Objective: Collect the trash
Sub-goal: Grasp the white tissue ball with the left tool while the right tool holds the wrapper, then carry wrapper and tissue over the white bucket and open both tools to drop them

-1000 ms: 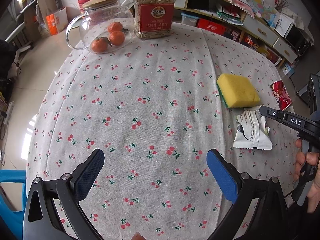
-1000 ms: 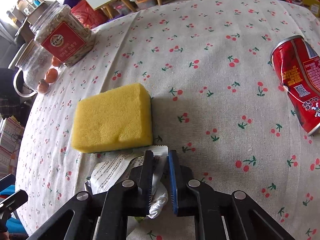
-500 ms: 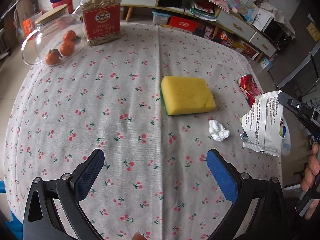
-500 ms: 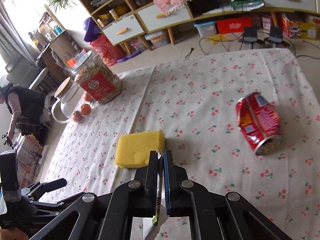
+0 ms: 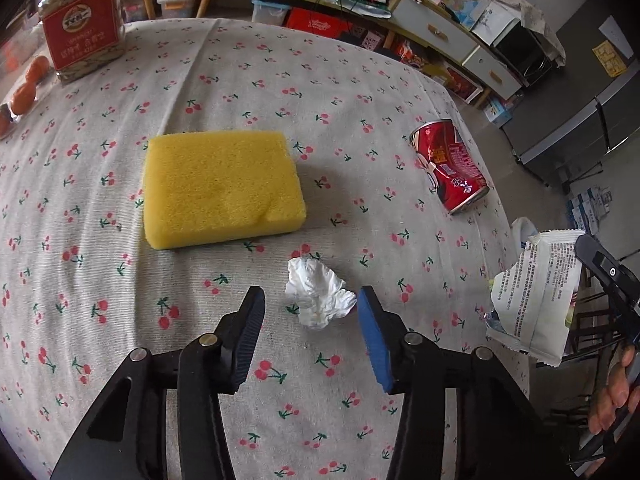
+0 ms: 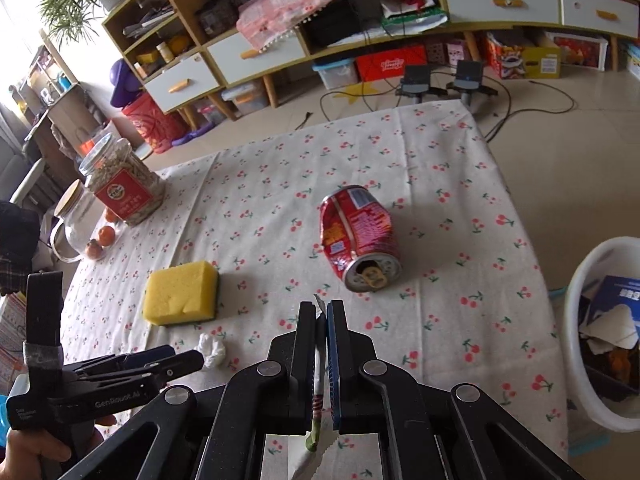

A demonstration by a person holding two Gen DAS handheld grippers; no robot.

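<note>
In the left wrist view we see the sponge (image 5: 222,188) at centre on the worktop (image 5: 120,320), the tissue (image 5: 318,298) just below it, the can (image 5: 450,166) at right, and the jar (image 5: 82,20) upper left.

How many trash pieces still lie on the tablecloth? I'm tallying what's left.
2: a crumpled tissue between the left gripper's open fingers, and a dented red can lying near the right edge. None seem hidden.

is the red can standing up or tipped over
Tipped over. The can lies on its dented side on the tablecloth, its pull-tab end facing sideways toward the camera.
</note>
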